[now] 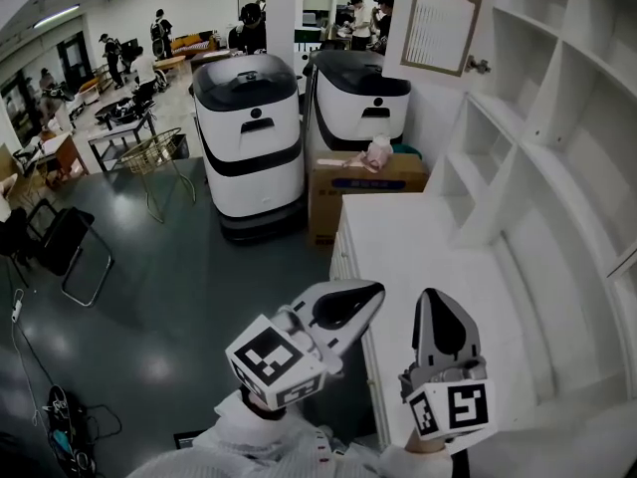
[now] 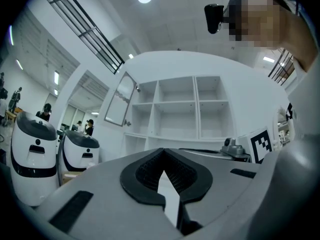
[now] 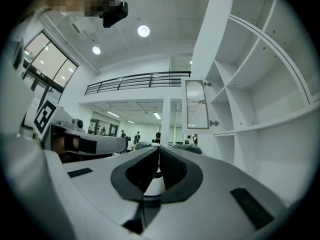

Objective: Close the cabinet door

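Cabinet door [image 1: 438,23] open, long axis vertical, standing out from shelves [image 1: 518,137].

Head camera looked steeply down over counter [image 1: 428,257]; gripper cameras sat low, faced level, perhaps slightly up. All shared shelves [image 1: 542,98], door [image 1: 443,18].
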Demonstrator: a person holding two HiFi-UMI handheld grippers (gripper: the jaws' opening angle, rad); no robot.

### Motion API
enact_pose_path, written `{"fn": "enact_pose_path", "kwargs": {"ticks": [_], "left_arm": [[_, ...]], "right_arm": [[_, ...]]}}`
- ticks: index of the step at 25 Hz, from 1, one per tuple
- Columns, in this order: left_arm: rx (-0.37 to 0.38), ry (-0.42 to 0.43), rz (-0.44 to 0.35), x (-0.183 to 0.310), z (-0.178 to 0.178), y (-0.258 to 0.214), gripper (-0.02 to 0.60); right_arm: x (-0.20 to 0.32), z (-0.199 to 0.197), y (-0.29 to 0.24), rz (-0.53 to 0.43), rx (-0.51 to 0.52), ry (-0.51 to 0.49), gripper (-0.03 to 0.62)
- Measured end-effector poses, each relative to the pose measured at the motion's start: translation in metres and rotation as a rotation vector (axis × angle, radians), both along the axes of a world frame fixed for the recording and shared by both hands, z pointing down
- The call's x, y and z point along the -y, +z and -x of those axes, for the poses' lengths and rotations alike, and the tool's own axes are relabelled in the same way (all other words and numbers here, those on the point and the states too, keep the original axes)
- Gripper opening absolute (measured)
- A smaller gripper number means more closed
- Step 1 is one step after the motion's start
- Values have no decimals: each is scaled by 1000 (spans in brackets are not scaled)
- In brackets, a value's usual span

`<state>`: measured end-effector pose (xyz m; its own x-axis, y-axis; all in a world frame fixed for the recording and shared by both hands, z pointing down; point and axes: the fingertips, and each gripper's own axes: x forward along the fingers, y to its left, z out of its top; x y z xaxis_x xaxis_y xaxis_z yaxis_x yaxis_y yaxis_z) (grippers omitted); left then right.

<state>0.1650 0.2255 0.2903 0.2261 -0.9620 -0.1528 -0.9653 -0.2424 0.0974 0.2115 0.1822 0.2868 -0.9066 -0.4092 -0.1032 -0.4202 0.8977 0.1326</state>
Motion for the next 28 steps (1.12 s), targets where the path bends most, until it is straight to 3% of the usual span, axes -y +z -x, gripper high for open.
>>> {"fn": "enact_pose_path", "kwargs": {"ticks": [18, 28], "left_arm": [[51, 107, -10, 83, 179, -17, 9], [27, 167, 28, 99, 240, 3, 9]], "right_arm": [[84, 163, -12, -15, 30, 137, 14], [102, 218, 6, 22, 16, 221, 14]]}}
